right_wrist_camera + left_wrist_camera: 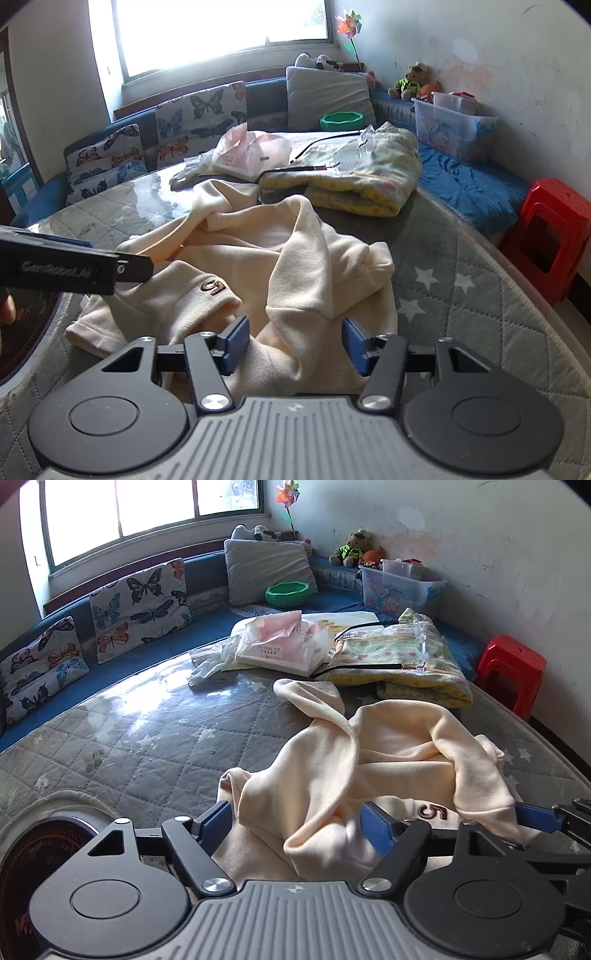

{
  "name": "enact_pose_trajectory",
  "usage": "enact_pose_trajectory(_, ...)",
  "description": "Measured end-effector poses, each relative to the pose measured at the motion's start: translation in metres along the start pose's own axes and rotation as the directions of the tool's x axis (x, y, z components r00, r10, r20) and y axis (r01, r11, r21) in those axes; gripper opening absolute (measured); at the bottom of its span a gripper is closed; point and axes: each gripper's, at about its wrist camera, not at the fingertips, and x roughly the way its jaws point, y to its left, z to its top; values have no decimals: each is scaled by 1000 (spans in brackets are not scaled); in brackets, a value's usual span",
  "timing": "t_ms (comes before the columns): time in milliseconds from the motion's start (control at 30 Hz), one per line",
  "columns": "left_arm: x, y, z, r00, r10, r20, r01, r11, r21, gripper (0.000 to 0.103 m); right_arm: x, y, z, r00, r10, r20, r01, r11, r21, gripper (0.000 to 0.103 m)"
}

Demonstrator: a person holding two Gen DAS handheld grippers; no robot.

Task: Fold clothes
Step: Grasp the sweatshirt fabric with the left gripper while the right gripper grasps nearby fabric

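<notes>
Nearest in the left wrist view, the left gripper stands with its jaws well apart, a rumpled ridge of the cream sweatshirt lying between the blue pads without being pinched. In the right wrist view the right gripper is about half open, a fold of the same sweatshirt rising between its jaws; the pads do not look pressed on it. The left gripper's side, entering at the left of that view, reads "GenRobot.AI".

The sweatshirt lies in a crumpled heap on the near part of the quilted mattress, sleeves twisted, a brown embroidered "5" showing. No fold looks made yet; by my reading it must first be spread flat, so the task is barely begun.

Farther back lie a folded floral blanket and a pink tissue pack printed in small letters I cannot read surely. Beyond are butterfly cushions, a green bowl and a red stool at the right.
</notes>
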Motion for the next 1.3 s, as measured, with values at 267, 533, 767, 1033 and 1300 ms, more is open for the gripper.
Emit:
enact_pose_trajectory(267,21,15,-1,996,-76,-36,74,996,-55,24,3,-4,1,1000,19,-3,-19,1000,-1,28)
enact_pose_trajectory(533,-2,27,-6,994,-111,13,112,990,-82,13,-13,-4,-3,999,41,29,-41,999,-4,11)
enact_pose_trajectory(767,-41,47,-17,990,-127,65,134,982,-130,13,-45,3,-5,991,113,66,-110,993,-43,10)
enact_pose_trajectory(1033,-96,74,-39,983,-143,118,162,971,-175,13,-86,26,-10,973,195,124,-181,977,-110,6)
enact_pose_trajectory(1300,-126,88,-80,987,-125,102,142,974,-179,13,-62,46,-23,984,170,50,-163,979,-122,45)
